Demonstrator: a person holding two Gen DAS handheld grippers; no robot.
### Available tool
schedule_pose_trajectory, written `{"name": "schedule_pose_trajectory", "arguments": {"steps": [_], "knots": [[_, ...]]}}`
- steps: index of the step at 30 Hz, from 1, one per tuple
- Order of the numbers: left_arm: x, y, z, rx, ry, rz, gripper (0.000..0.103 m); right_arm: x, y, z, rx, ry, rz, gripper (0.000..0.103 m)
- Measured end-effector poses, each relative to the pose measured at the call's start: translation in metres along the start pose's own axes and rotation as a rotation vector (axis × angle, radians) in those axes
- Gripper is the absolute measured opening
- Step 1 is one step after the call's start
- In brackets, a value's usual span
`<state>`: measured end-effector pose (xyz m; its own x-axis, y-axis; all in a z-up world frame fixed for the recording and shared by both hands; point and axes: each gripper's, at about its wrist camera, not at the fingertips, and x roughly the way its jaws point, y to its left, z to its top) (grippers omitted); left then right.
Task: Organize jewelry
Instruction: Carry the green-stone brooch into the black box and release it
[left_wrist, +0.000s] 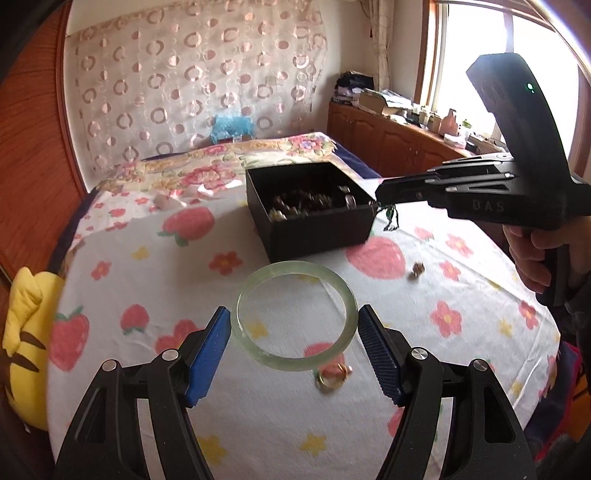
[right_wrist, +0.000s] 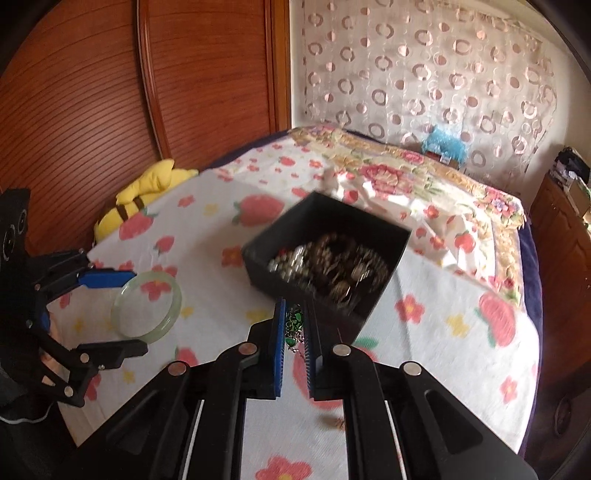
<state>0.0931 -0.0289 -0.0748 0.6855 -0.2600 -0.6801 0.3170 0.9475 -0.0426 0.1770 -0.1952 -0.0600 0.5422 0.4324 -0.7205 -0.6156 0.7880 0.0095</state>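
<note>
A pale green jade bangle (left_wrist: 295, 317) lies on the strawberry-print cloth between the blue pads of my open left gripper (left_wrist: 293, 315); it also shows in the right wrist view (right_wrist: 147, 304). My right gripper (right_wrist: 295, 314) is shut on a green pendant (right_wrist: 294, 325) with a chain, held just in front of the near rim of the black jewelry box (right_wrist: 399, 240). The box (left_wrist: 314, 236) holds several dark bead bracelets. A gold ring (left_wrist: 332, 376) lies just beyond the bangle's near edge. A small brown trinket (left_wrist: 417, 269) lies to the right.
The cloth (left_wrist: 147, 369) covers a bed with a floral quilt (left_wrist: 207, 173) behind. A yellow plush toy (left_wrist: 26, 339) sits at the left edge by a wooden wardrobe (right_wrist: 110, 92). A wooden cabinet (left_wrist: 388, 136) stands under the window.
</note>
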Motion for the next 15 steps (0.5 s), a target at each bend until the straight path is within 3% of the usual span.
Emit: {"name": "schedule_pose_trajectory", "arguments": {"steps": [7,15], "knots": [[-0.004,0.006,0.025,0.008,-0.039,0.010,0.068,0.002,-0.020,0.034,0.028,-0.047,-0.037,0.011],[0.010,0.007,0.052,0.037,-0.057,0.018,0.068,0.038,-0.043,0.055,0.054,-0.018,-0.103,0.011]]}}
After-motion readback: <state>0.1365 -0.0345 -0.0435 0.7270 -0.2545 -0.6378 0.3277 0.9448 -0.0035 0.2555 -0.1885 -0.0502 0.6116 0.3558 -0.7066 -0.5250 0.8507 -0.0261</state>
